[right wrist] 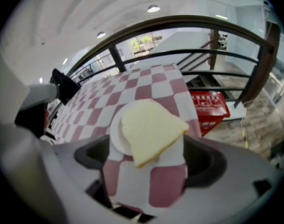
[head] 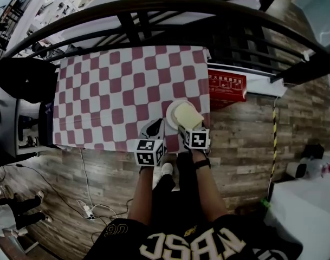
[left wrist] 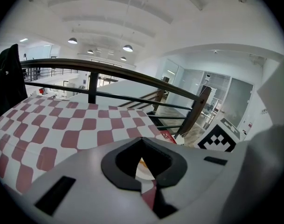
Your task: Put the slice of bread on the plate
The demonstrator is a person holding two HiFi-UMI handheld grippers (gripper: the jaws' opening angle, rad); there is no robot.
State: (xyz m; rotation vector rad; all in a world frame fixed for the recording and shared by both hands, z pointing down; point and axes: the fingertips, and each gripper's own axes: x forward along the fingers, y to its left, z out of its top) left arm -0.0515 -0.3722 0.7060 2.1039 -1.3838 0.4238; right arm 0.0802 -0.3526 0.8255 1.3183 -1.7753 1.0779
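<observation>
A pale yellow slice of bread (head: 187, 116) lies on a small white plate (head: 173, 111) near the front right corner of the red-and-white checked table (head: 110, 91). In the right gripper view the bread (right wrist: 151, 129) overhangs the plate (right wrist: 116, 132) on its near right side. My right gripper (head: 187, 129) hangs just in front of the plate, open; the right gripper (right wrist: 146, 167) has its jaws wide apart and nothing between its pads. My left gripper (head: 154, 129) sits to the left of the plate, and in its own view the left gripper (left wrist: 144, 183) has its jaws together and holds nothing.
A dark curved railing (head: 154, 7) runs behind the table. A red box (head: 226, 84) sits on the floor past the table's right edge. A black chair or garment (head: 24, 79) stands at the table's left end. The plate sits close to the table's front edge.
</observation>
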